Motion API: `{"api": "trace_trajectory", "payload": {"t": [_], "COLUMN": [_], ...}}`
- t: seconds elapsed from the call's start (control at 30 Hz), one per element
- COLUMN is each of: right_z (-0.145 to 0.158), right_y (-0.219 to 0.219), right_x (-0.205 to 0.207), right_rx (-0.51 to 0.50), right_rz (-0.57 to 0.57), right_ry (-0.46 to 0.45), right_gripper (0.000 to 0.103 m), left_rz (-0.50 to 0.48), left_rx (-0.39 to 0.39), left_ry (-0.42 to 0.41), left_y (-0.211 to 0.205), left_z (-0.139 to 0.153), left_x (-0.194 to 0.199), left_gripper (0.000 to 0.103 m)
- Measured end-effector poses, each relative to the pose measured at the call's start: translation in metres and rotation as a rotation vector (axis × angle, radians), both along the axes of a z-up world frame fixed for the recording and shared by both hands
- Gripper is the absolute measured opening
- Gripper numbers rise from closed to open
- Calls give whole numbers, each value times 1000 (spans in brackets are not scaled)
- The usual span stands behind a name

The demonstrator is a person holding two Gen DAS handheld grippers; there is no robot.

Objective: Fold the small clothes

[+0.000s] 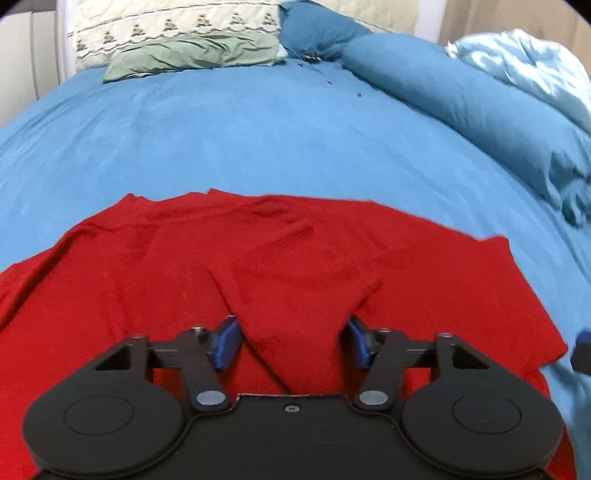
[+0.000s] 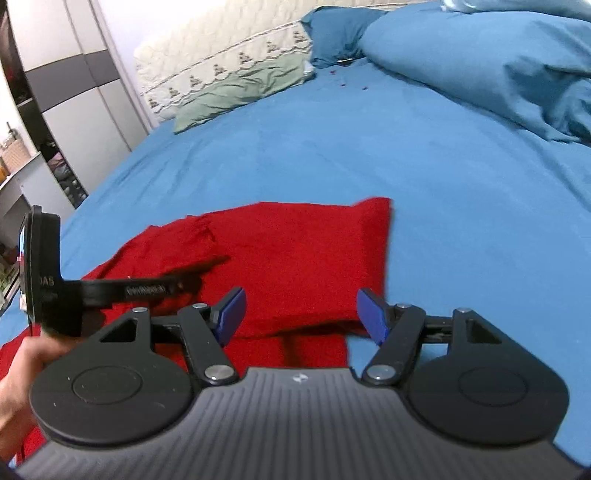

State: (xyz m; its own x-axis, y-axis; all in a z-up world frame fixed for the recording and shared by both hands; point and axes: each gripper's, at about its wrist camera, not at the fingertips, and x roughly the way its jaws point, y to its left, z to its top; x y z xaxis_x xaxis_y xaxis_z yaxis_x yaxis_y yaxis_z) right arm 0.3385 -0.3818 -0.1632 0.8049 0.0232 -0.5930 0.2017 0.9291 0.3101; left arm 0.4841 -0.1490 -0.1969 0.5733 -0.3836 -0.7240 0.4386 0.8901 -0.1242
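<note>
A red garment (image 1: 258, 258) lies spread on the blue bed sheet (image 1: 258, 140), with a sleeve folded in over its middle. My left gripper (image 1: 291, 341) is open, its blue pads either side of a raised red fold, just above the cloth. In the right wrist view the red garment (image 2: 295, 251) lies ahead with its right edge folded straight. My right gripper (image 2: 301, 314) is open above the garment's near right corner. The left gripper's body (image 2: 48, 280) and the hand holding it show at the left.
Pillows lie at the head of the bed: a cream patterned one (image 1: 177, 26), a green one (image 1: 192, 55) and blue ones (image 1: 461, 107). A pale blue blanket (image 1: 524, 62) is bunched at the far right. A wardrobe (image 2: 85, 92) stands left of the bed.
</note>
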Motion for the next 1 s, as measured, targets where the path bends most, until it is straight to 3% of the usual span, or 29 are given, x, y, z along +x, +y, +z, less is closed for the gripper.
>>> {"api": "trace_trajectory", "payload": {"t": [0.23, 0.33, 0.43, 0.47, 0.5, 0.53, 0.63, 0.77, 0.9, 1.0], "right_z": [-17, -21, -27, -29, -32, -33, -39, -47, -56, -58], "right_y": [-27, -29, -27, -27, -26, -25, -20, -11, -5, 6], "right_x": [-20, -23, -23, -22, -21, -19, -15, -7, 4, 10], "right_rx": [-5, -15, -26, -28, -29, -32, -74, -160, -202, -251], "right_rz": [-39, -37, -33, -32, -31, -28, -20, -3, 5, 30], "right_ry": [28, 37, 56, 63, 70, 76, 90, 99, 102, 97], "right_gripper": [82, 82, 82, 82, 83, 84, 91, 93, 93, 93], "left_rz": [165, 168, 139, 136, 136, 145, 169, 196, 296, 354], "left_rx": [-82, -148, -128, -131, -142, -146, -169, -212, -187, -167], "left_ry": [15, 14, -24, -29, -27, -27, -57, -194, -330, -351], "left_y": [52, 71, 65, 63, 61, 63, 65, 80, 118, 145], "left_z": [0, -7, -8, -8, -7, -6, 2, 40, 70, 69], "left_x": [7, -1, -6, -6, -4, -4, -5, -19, -36, -41], "left_gripper": [53, 48, 46, 38, 18, 4, 4, 4, 4, 4]}}
